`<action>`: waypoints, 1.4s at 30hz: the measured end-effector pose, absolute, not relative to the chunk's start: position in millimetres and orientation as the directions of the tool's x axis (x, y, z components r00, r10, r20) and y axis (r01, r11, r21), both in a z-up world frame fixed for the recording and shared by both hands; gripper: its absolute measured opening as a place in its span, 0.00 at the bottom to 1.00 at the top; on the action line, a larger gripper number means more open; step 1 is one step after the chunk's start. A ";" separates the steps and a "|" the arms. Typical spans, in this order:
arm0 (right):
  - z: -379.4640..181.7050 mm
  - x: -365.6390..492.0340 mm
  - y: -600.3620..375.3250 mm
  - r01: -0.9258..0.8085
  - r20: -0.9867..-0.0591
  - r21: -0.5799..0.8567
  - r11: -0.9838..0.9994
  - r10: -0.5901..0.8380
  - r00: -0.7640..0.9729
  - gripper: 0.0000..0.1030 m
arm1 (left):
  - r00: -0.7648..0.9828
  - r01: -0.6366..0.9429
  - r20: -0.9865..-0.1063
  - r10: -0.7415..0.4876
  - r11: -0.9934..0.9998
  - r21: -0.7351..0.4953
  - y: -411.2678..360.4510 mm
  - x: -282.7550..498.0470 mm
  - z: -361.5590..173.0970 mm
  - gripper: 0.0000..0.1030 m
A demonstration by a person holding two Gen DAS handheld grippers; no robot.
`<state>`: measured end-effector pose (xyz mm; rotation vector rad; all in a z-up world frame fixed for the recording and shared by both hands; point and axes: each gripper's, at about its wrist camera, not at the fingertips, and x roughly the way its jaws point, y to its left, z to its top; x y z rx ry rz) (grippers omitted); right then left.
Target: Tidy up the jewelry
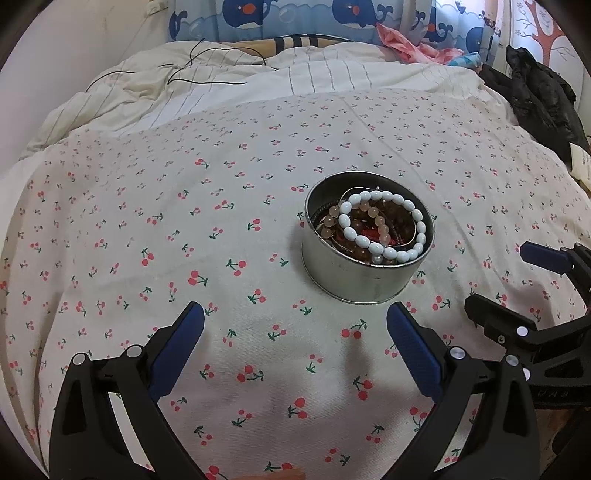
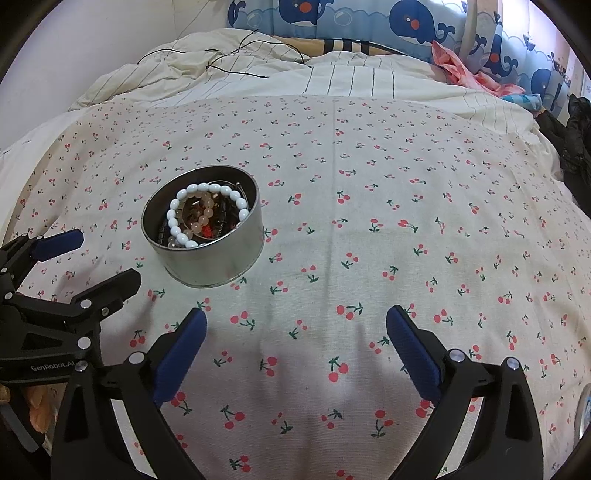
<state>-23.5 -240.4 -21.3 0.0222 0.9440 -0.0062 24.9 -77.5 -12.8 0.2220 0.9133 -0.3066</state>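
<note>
A round metal tin point(image 1: 354, 275) stands on the cherry-print bedsheet point(image 1: 147, 221), full of jewelry. A white bead bracelet point(image 1: 384, 253) lies on top, over pink beads and dark pieces. My left gripper point(image 1: 295, 325) is open and empty, just in front of the tin and a little to its left. In the right wrist view the tin point(image 2: 207, 264) sits ahead to the left, with the white bracelet point(image 2: 173, 221) on top. My right gripper point(image 2: 295, 325) is open and empty, to the right of the tin. Each gripper shows at the edge of the other's view.
A rumpled striped duvet point(image 1: 221, 88) with a thin black cable point(image 1: 207, 74) lies at the back. Whale-print pillows point(image 1: 295, 18) and pink cloth point(image 1: 406, 44) are at the headboard. Dark clothing point(image 1: 539, 96) sits at the bed's right edge.
</note>
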 end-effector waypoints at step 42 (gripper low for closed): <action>-20.5 -22.4 -242.1 0.031 -0.808 0.004 1.000 -0.015 0.588 0.92 | 0.546 0.348 -0.824 -0.153 0.936 0.056 -79.7 27.3 -13.7 0.93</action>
